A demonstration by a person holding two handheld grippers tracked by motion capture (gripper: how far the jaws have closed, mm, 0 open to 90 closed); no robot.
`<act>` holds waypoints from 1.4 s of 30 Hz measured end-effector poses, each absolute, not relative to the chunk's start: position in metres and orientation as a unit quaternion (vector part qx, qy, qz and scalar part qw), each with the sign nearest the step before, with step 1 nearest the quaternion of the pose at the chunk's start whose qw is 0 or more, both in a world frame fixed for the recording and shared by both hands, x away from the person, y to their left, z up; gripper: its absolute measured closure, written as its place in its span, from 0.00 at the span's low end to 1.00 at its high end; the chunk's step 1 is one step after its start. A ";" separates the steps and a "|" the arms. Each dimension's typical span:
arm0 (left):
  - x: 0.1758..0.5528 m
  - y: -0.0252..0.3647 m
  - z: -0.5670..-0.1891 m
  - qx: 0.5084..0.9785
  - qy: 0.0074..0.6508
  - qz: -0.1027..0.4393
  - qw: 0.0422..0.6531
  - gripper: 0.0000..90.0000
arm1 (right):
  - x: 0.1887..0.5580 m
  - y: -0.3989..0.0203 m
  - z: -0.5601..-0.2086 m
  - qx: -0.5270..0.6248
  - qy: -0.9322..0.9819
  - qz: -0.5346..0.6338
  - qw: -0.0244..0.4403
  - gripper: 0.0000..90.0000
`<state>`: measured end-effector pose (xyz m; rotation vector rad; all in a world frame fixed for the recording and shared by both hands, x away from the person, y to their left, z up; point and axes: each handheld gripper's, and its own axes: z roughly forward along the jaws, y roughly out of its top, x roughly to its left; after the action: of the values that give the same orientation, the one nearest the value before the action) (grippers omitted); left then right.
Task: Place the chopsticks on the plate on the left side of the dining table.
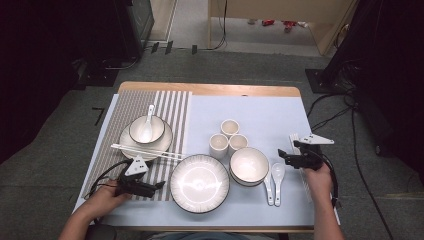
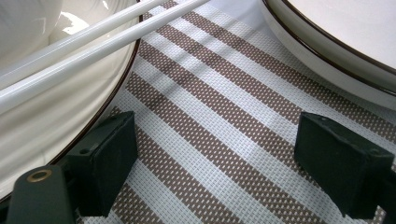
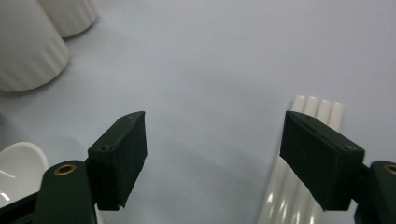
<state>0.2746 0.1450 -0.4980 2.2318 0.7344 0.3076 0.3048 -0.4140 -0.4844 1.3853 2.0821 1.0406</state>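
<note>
My left gripper (image 1: 159, 185) lies low on the striped placemat (image 1: 172, 107), open, between the small plate (image 1: 165, 142) and the large ribbed plate (image 1: 199, 183). In the left gripper view the gripper (image 2: 215, 135) has only woven mat (image 2: 219, 140) between its jaws. A pair of white chopsticks (image 2: 88, 44) rests across the small plate's rim (image 2: 51, 140). My right gripper (image 1: 288, 151) hovers open over the pale blue mat, right of the bowl (image 1: 249, 165). In the right gripper view the gripper (image 3: 215, 126) holds nothing; several white chopsticks (image 3: 315, 109) lie under its right jaw.
A bowl with a spoon (image 1: 147, 128) sits on the small plate. Three ribbed cups (image 1: 229, 128) stand mid-table. Two white spoons (image 1: 276, 175) lie right of the bowl. The table's right edge (image 1: 320, 170) is close to my right hand. Cables trail on the floor.
</note>
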 end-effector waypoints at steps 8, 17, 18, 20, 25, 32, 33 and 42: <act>0.275 0.145 -0.498 0.873 0.287 0.120 0.376 0.15 | 0.304 -0.426 -0.489 0.520 0.734 0.372 0.227 0.25; 0.275 0.145 -0.498 0.873 0.287 0.120 0.377 0.15 | 0.305 -0.433 -0.495 0.538 0.725 0.364 0.230 0.25; 0.275 0.145 -0.498 0.873 0.287 0.120 0.377 0.15 | 0.305 -0.433 -0.496 0.538 0.726 0.362 0.229 0.25; 0.275 0.145 -0.498 0.873 0.287 0.120 0.376 0.15 | 0.306 -0.434 -0.498 0.541 0.726 0.357 0.230 0.25; 0.275 0.145 -0.498 0.872 0.287 0.120 0.377 0.15 | 0.308 -0.435 -0.501 0.549 0.726 0.345 0.229 0.25; 0.275 0.145 -0.498 0.873 0.287 0.121 0.376 0.15 | 0.310 -0.433 -0.502 0.550 0.732 0.331 0.228 0.25; 0.275 0.145 -0.498 0.873 0.287 0.121 0.376 0.15 | 0.310 -0.433 -0.503 0.551 0.731 0.331 0.227 0.25; 0.275 0.145 -0.498 0.873 0.287 0.120 0.375 0.15 | 0.310 -0.433 -0.503 0.551 0.732 0.329 0.227 0.24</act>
<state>0.2747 0.1447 -0.4977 2.2346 0.7347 0.3080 0.3103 -0.4327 -0.5027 1.5187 2.0187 0.9078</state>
